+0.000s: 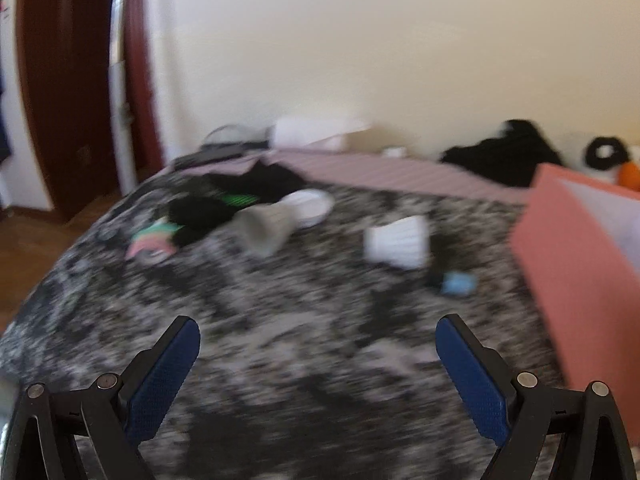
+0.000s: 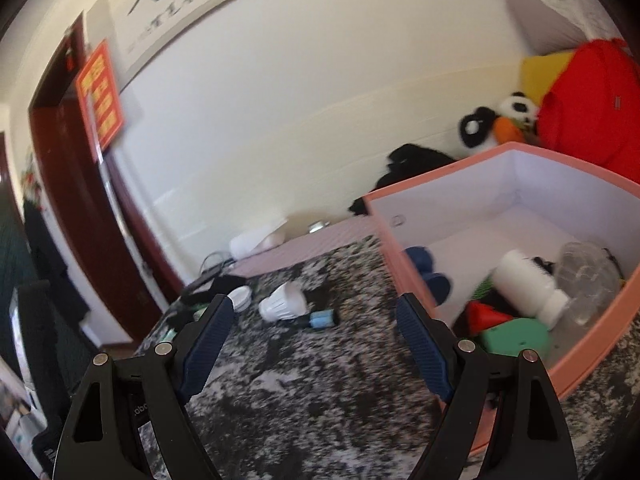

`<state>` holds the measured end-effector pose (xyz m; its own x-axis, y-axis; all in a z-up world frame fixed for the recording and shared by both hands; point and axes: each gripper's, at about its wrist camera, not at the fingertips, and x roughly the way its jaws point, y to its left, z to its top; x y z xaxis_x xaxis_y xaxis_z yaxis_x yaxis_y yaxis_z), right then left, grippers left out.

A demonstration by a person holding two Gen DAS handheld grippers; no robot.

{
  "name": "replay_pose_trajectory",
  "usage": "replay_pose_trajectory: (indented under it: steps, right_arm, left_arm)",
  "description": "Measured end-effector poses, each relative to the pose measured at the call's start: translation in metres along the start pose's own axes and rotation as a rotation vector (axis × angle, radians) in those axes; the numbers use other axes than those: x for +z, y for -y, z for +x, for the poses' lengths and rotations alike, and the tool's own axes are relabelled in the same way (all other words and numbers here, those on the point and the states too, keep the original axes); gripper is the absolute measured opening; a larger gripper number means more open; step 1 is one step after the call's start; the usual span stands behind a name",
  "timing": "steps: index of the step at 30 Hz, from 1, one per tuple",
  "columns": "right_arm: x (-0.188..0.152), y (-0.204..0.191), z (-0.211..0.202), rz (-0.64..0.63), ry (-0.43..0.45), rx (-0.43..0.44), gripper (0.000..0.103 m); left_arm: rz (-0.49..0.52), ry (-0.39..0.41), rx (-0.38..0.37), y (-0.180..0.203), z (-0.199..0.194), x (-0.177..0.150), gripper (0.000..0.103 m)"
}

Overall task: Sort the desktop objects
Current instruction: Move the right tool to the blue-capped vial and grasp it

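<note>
My left gripper (image 1: pixel 318 336) is open and empty above the mottled grey cloth (image 1: pixel 280 340). Ahead of it lie a grey cup (image 1: pixel 264 228) on its side, a white ribbed cup (image 1: pixel 398 242), a white lid (image 1: pixel 310 206), a small blue item (image 1: pixel 458 283) and a pink-green roll (image 1: pixel 150 242). The pink box (image 1: pixel 576 272) stands at right. My right gripper (image 2: pixel 314 312) is open and empty beside the pink box (image 2: pixel 404 256). The box holds a white bottle (image 2: pixel 528 286), a clear bottle (image 2: pixel 588 276), a green item (image 2: pixel 516 338), a red item (image 2: pixel 486 316) and blue items (image 2: pixel 428 270). The white cup (image 2: pixel 282 300) and blue item (image 2: pixel 320 319) lie ahead.
Black cloth (image 1: pixel 256 188) lies at the cloth's far left. A black garment (image 1: pixel 508 152) and a panda toy (image 2: pixel 496 120) sit against the wall. A red bag (image 2: pixel 588 108) stands behind the box. A wooden door (image 1: pixel 68 88) is at left.
</note>
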<state>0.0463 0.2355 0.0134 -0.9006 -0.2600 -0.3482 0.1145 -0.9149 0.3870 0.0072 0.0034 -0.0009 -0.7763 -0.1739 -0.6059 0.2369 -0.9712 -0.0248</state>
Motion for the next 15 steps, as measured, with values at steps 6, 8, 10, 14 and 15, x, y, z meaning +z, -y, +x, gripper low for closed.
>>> replay_pose_trajectory:
  steps: [6,8,10,14,15]
  right_arm:
    - [-0.016,-0.040,0.063,-0.150,-0.059,0.005,0.087]
    - [-0.027,-0.046,0.093,-0.217,-0.090,-0.032,0.090]
    - [-0.043,-0.049,0.131,-0.265,-0.152,-0.085,0.092]
    - [-0.066,-0.031,0.201,-0.228,-0.348,-0.154,0.092]
    - [-0.067,-0.026,0.215,-0.185,-0.386,-0.146,0.090]
  left_arm:
    - [-0.122,-0.062,0.060,-0.062,0.015,-0.005,0.098]
    - [-0.149,-0.074,0.062,-0.076,0.019,-0.005,0.098]
    - [-0.162,-0.075,0.066,-0.084,0.020,-0.003,0.098]
    - [-0.170,-0.068,0.052,-0.095,0.019,-0.001,0.098]
    - [-0.165,-0.064,0.053,-0.097,0.020,0.000,0.098]
